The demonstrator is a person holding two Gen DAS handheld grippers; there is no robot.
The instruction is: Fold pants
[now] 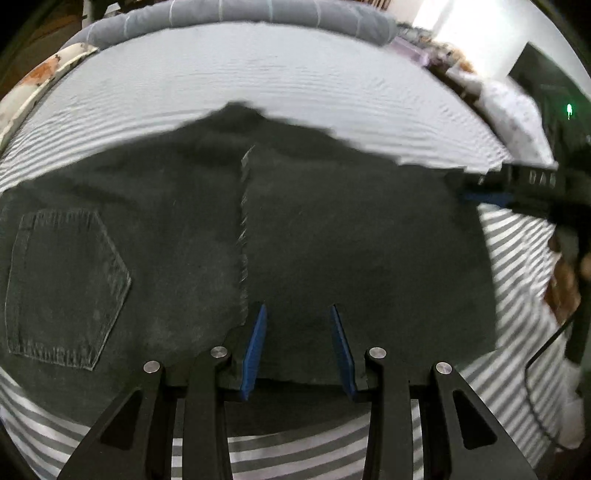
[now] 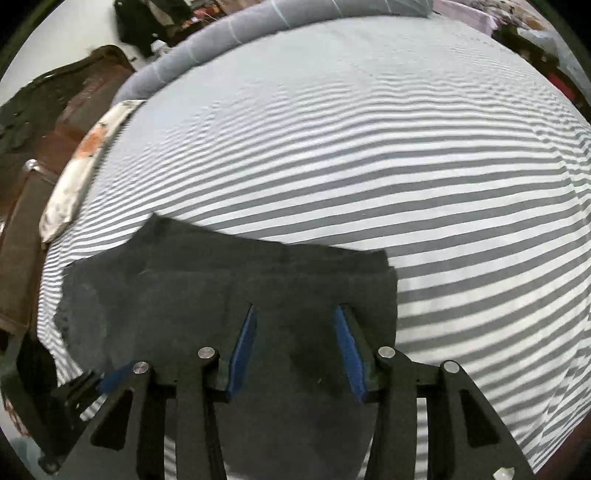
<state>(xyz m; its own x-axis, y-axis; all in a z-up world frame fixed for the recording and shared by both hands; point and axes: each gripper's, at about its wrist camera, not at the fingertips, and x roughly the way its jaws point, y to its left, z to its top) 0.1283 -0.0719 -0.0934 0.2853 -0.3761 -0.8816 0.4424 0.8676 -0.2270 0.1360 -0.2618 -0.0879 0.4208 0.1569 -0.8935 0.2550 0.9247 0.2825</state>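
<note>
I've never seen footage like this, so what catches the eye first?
A dark denim pair of pants lies spread across the grey-and-white striped bedsheet, its stitched back pocket at the left. Over it at the bottom of each view sits an open gripper with blue pads, left gripper and right gripper.

The pants (image 1: 258, 236) lie flat on the striped sheet (image 1: 295, 92) of the bed, with the sheet showing beyond them and to their right. A back pocket (image 1: 66, 288) sits on their left part, and a seam (image 1: 243, 221) runs down their middle. The left gripper (image 1: 298, 332) stands over the near edge of the pants, just right of the seam. The right gripper (image 2: 295, 332) stands over their right end. A rolled blanket (image 1: 258, 18) lies along the far edge of the bed. A pillow (image 2: 81, 166) lies at the far left corner.
</note>
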